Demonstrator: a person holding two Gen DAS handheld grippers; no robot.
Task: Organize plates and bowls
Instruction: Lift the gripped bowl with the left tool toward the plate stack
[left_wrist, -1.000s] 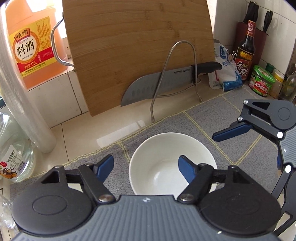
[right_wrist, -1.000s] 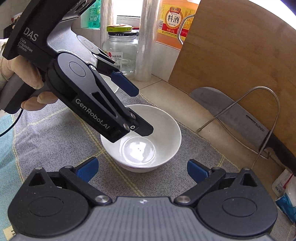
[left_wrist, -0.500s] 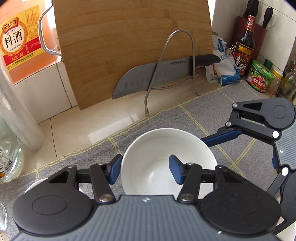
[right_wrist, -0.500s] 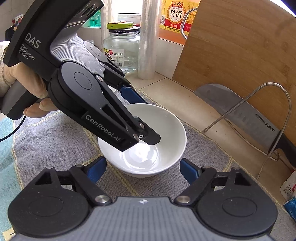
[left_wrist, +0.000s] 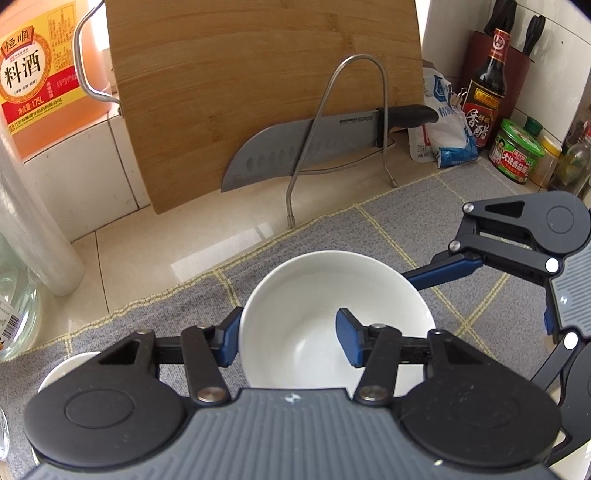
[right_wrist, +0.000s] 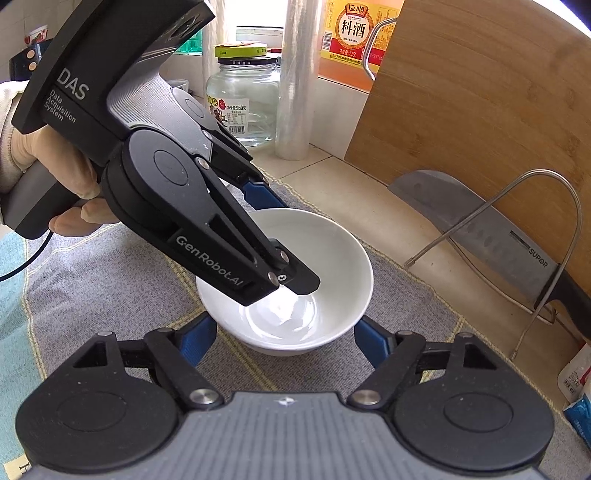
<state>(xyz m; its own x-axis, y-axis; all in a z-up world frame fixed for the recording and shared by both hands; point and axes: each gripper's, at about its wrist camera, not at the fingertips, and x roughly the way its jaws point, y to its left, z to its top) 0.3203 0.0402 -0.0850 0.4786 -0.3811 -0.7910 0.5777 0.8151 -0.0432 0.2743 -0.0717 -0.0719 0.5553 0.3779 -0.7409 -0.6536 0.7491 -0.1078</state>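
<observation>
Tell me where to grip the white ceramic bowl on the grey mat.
Grip the white ceramic bowl by its thin rim wall, coming from above with one jaw inside and one outside. It sits upright and open on the grey mat, and its rounded sides give little purchase. The left gripper already straddles the near-left rim this way.

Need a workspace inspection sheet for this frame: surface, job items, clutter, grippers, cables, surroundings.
Surface: grey checked mat on a tiled counter.
Job's things: white bowl upright on the mat; a second white dish edge at lower left.
Clutter: knife in a wire rack, cutting board, glass jar, sauce bottle.
Grippers: left gripper open, straddling the bowl's near rim; right gripper open, fingers either side of the bowl.
Cables: black cable from the left handle.
Surroundings: tiled wall.
</observation>
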